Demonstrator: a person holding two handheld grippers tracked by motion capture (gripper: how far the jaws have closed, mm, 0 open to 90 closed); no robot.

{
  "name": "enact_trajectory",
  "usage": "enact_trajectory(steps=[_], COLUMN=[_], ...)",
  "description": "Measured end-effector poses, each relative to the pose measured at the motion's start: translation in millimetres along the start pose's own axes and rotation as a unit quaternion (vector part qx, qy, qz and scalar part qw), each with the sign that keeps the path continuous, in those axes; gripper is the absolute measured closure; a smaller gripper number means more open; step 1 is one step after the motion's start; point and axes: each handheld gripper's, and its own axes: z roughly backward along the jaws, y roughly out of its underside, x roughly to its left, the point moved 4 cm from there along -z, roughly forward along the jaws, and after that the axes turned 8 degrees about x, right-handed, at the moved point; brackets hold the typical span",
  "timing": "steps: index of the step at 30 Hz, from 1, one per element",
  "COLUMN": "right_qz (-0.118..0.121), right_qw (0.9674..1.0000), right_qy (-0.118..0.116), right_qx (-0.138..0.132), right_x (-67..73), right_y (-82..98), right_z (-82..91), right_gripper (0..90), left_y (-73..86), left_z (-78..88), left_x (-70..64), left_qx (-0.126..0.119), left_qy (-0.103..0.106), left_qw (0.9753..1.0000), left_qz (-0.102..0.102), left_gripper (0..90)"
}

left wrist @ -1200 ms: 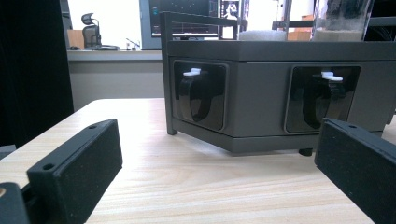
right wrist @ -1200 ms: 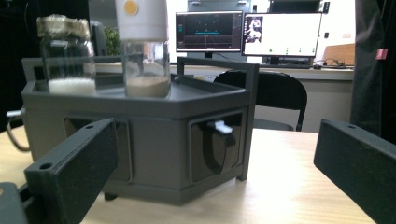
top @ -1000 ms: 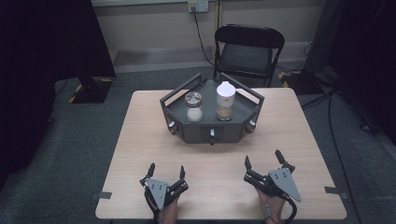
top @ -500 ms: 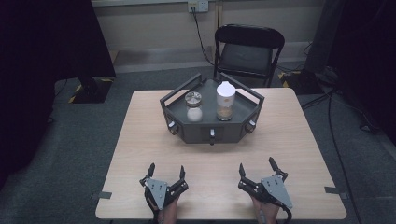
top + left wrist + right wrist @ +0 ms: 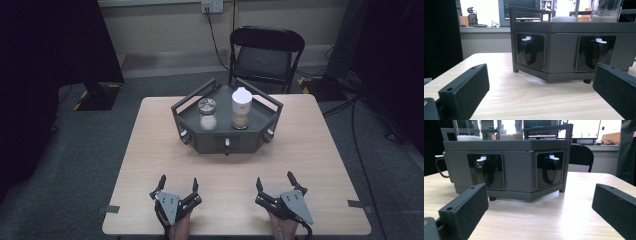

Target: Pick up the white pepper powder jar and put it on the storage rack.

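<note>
Your left gripper (image 5: 177, 186) rests at the near edge of the table (image 5: 150, 145), its jaws spread wide with nothing between them; ahead of it, well apart, stands the dark grey tray stand (image 5: 215, 142), a many-sided box set at the middle of the table toward the far side, with a raised rail around its flat top; in the left gripper view its front faces each carry a glossy black recessed panel holding a black knob (image 5: 529, 50) tipped with a white tab; on top, at the left, sits a short clear jar (image 5: 207, 114) with a metal lid and white contents, and just beside it to the right a taller jar (image 5: 241, 108) with a white cap and a tan, sandy fill, though what the stuff is you cannot tell from here; your right gripper (image 5: 276, 186) lies at the near edge on the right, jaws likewise wide apart and empty, aimed at the stand's front; beyond the table stands a black folding chair (image 5: 265, 55).
</note>
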Motion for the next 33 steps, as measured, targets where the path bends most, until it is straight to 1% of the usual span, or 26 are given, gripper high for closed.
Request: enact_trajectory(steps=[3,9,33], right_qz=[-0.005,0.003,0.003], right_qw=[1.0000,0.9999,0.9999], right_qy=[0.003,0.003,0.002], right_qx=[-0.003,-0.013,-0.013], right_x=[0.2,1.1,1.0], right_y=[0.7,3.8,3.8], right_z=[-0.6,0.7,0.8], right_gripper=[0.0,0.0,0.0], left_y=[0.0,0.0,-0.1], left_z=[0.0,0.1,-0.1], left_x=[-0.1,-0.3,-1.0], left_qx=[0.000,0.000,0.001], left_qy=[0.000,-0.001,-0.003], left_qw=[1.0000,1.0000,1.0000], left_qz=[0.000,0.000,0.000], left_gripper=[0.1,0.1,0.3])
